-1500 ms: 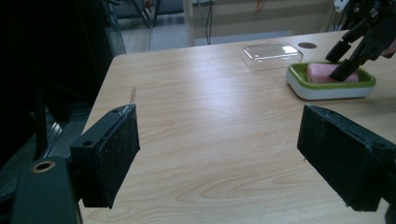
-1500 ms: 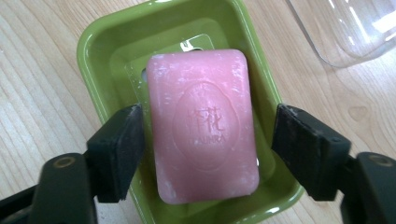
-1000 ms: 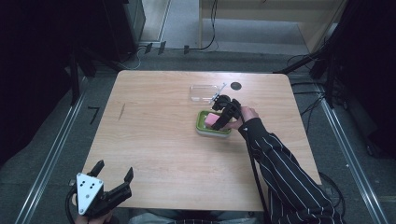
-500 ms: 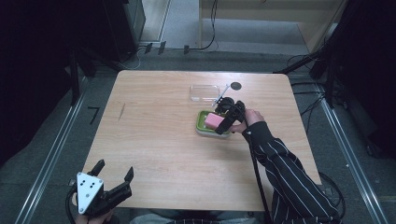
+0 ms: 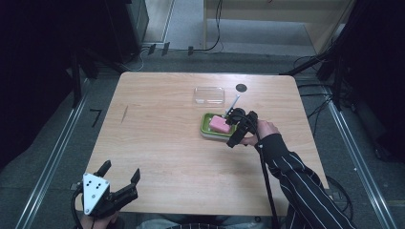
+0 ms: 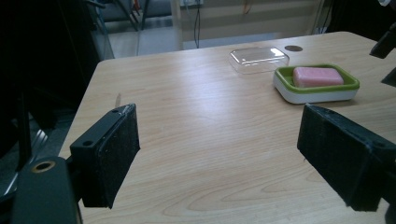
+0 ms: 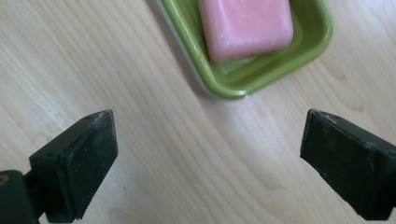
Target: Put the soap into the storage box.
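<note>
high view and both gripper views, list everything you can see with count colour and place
table: 1, light wood, centre of the high view
soap dish: 1, green rim on a white base, right of the table's middle
soap: 1, pink bar, lying in the soap dish
lid: 1, clear plastic, on the table just beyond the soap dish
disc: 1, dark, round, far side of the table beside the lid
left gripper: 1, black with a grey plate, open, at the table's near left corner
right gripper: 1, black, open, over bare table beside the soap dish
sleeve: 1, dark with thin pale stripes, coming in from the bottom right
</note>
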### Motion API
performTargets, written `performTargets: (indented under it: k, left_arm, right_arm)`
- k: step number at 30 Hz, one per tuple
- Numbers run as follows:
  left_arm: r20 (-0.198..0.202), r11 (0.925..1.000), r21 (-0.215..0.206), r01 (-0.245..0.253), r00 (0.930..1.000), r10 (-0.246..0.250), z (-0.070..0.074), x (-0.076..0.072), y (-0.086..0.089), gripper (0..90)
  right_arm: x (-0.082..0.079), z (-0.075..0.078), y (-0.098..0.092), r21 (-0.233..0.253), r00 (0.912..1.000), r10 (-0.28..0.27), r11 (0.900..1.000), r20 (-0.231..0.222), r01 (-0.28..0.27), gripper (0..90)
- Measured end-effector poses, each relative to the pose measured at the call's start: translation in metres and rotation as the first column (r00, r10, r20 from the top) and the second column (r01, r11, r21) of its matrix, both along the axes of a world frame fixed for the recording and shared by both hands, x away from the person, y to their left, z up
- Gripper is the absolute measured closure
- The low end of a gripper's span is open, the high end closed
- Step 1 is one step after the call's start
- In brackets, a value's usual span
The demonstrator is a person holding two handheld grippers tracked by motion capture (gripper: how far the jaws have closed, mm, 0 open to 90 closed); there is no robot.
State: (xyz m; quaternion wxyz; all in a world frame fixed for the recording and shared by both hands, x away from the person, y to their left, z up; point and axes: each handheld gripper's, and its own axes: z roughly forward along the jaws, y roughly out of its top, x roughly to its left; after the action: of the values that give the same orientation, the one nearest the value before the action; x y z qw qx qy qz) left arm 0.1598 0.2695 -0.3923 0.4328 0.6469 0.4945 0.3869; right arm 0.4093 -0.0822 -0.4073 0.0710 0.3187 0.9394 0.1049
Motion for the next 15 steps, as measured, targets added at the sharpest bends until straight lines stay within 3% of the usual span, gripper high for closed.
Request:
performTargets:
  k: [15]
  left_arm:
    - [-0.001,0.9995,0.001,0.031,0.9995,-0.031,0.000,0.007,-0.005,13.3]
  right_arm:
    - [-0.028,-0.011,-0.028,-0.060,0.9970,-0.049,0.997,-0.060,0.046,4.1]
